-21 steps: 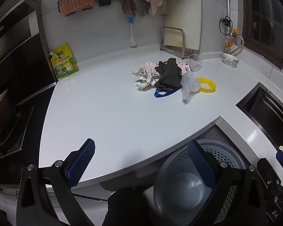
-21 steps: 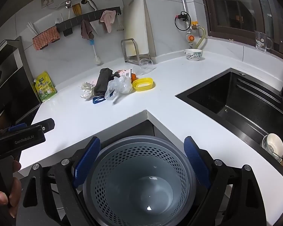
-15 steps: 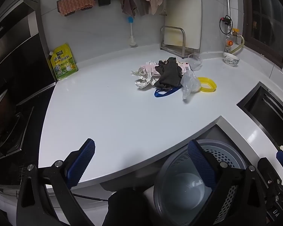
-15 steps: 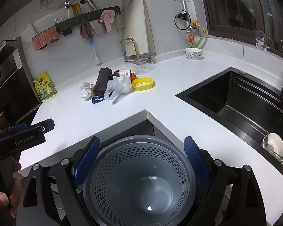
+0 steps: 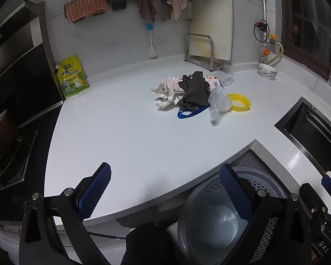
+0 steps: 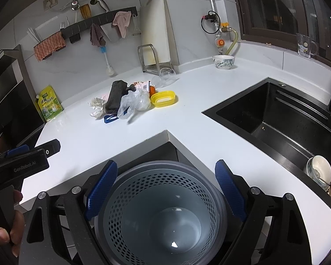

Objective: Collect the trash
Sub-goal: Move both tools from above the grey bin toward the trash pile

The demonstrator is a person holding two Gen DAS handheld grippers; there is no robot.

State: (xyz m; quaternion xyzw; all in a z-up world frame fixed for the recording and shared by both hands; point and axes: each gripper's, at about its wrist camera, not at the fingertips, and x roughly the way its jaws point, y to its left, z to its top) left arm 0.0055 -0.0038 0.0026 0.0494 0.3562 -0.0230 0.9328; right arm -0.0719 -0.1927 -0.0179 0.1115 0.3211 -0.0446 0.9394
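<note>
Both the left claw (image 5: pixel 164 191) and right claw (image 6: pixel 165 186) gape wide and empty, the bin (image 6: pixel 161 212) just below them, so reach well ahead for the trash pile (image 5: pixel 196 92), probably loose, pinching one piece low.

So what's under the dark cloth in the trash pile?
Poking out from under the dark cloth: a blue strap at the near edge, pink-and-white packaging at the far side, crumpled paper beside it. Whatever lies beneath its middle is covered.
</note>
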